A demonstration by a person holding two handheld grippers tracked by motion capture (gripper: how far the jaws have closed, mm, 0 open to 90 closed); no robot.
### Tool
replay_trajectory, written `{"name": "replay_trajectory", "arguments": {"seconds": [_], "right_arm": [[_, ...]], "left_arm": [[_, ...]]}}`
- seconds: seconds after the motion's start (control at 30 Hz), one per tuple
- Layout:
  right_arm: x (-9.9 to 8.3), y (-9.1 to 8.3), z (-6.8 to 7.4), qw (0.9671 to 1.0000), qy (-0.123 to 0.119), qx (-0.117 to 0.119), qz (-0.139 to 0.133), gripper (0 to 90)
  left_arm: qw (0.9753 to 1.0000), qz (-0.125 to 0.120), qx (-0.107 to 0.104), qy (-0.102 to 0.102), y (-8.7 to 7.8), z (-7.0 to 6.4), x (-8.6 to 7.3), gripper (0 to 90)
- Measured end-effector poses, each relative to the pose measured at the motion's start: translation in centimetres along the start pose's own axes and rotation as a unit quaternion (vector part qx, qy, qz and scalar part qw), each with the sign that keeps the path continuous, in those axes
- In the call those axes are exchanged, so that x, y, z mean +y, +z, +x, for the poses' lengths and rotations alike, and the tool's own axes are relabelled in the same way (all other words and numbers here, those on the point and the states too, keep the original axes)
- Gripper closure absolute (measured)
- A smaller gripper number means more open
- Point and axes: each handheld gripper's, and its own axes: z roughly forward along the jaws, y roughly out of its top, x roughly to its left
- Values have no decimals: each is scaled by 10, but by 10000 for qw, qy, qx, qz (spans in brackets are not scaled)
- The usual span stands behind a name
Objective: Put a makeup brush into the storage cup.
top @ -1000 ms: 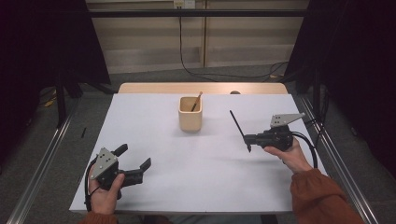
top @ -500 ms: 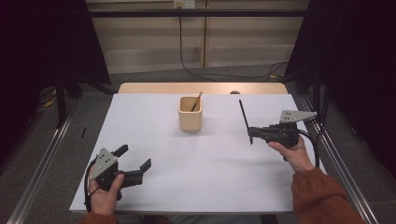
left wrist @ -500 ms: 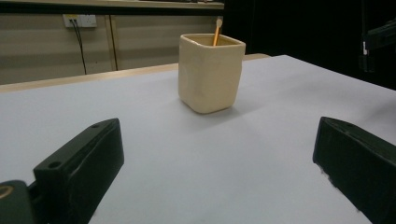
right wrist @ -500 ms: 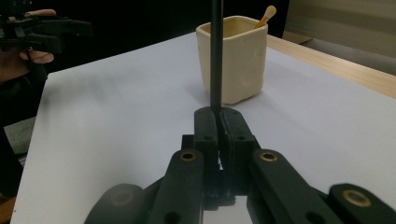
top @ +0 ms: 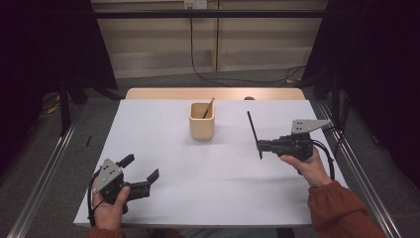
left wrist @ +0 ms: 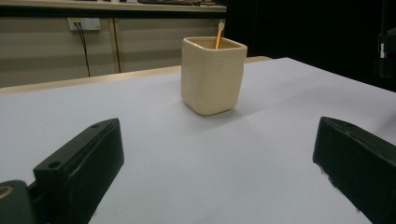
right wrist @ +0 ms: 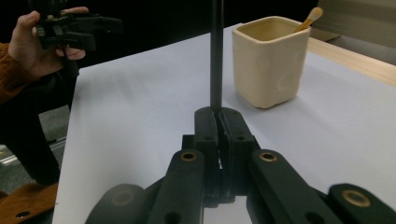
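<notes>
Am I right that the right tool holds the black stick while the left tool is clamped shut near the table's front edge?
Not quite: the left tool is open, jaws wide apart in the left gripper view. The right tool does hold the black stick.

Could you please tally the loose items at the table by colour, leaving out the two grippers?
Cream: 1, the cup
Tan: 1, the wooden stick standing in it
Black: 1, the black rod clamped in the right gripper
Total: 3

One cup, two sticks
</notes>
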Motion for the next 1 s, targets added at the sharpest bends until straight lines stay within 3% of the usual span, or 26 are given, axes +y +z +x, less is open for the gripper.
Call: {"name": "replay_trajectory", "arguments": {"seconds": [0.73,1.0], "right_arm": [[31,43,26,9969,-304,637,354,862],[37,57,31,9920,-493,761,879,862]], "left_arm": [[10000,14,-18,29,1,1,0,19],[10000,13,-23,21,1,1,0,19]]}}
